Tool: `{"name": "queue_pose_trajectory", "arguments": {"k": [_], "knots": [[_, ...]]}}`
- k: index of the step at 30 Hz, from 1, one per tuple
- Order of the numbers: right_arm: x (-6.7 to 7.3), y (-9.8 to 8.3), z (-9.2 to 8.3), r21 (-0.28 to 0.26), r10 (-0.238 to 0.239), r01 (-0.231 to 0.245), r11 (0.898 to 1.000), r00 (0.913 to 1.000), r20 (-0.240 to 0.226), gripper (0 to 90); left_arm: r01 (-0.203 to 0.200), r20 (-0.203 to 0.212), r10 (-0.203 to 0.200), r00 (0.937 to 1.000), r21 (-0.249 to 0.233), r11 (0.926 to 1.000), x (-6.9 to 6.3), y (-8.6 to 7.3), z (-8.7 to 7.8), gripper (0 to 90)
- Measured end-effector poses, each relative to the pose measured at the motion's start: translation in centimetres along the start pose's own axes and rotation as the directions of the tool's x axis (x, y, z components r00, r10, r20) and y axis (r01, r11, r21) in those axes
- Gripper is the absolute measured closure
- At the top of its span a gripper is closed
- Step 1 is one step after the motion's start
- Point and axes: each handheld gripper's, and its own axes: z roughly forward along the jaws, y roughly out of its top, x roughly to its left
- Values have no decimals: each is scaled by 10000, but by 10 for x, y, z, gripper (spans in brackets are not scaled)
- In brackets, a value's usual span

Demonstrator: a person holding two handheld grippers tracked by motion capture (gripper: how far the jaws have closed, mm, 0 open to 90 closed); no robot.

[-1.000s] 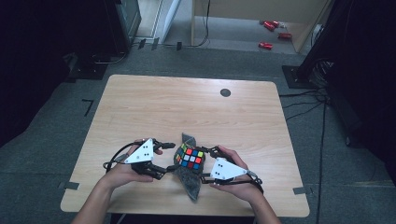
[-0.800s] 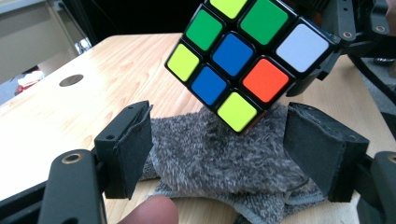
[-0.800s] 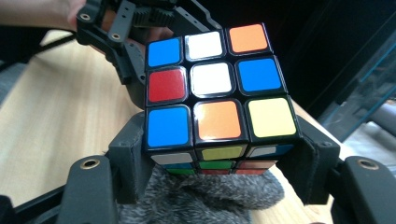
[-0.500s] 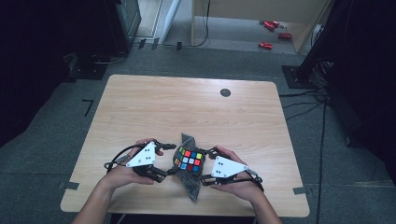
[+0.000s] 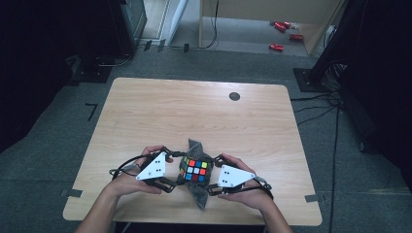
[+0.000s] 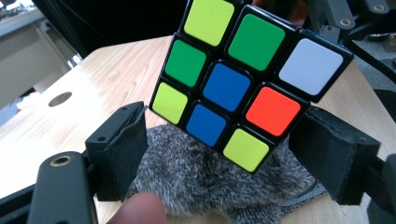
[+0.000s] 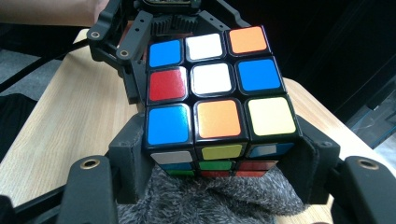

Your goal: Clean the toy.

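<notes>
Both grippers flank a scrambled cube [image 5: 195, 170] near the table's [image 5: 194, 111] front edge, left gripper [image 5: 167, 171] and right gripper [image 5: 212, 179] close at its sides, cube on a grey furry cloth [image 5: 198, 198]. Left gripper view: jaws spread, cube tilted between them, apart from both. Right gripper view: jaws hug the cube's lower sides, gripping it above the cloth
</notes>
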Motion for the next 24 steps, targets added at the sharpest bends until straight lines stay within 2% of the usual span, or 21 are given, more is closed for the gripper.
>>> {"name": "queue_pose_trajectory", "arguments": {"k": [7, 12, 13, 18, 20, 22, 24], "knots": [[2, 1, 2, 85, -20, 21, 10000, 9999, -133, 339, -533, 102, 534, 9985, -34, 9986, -3, 2, 5, 211], [1, 1, 0, 4, 159, -159, 9999, 9998, -114, 338, -895, 3, 895, 9960, 234, 9957, -3, 2, 6, 245], [1, 1, -2, -20, 244, -244, 9997, 9996, -106, 338, -829, -4, 830, 9966, 247, 9962, -3, 2, 6, 271], [-2, 1, -3, -188, 525, -528, 9984, 9985, -164, 336, -664, 64, 664, 9978, 120, 9977, -3, 3, 3, 285], [-2, 1, -4, -227, 477, -478, 9986, 9988, -51, 318, -553, 139, 554, 9984, -16, 9985, -2, 2, 0, 342], [-4, 0, -6, -315, 716, -717, 9969, 9974, -48, 319, -381, 189, 384, 9991, -156, 9992, -1, 3, -2, 343], [-4, 0, -6, -420, 856, -856, 9954, 9963, -11, 313, -419, 135, 420, 9990, -116, 9991, -1, 3, -1, 343]]}}
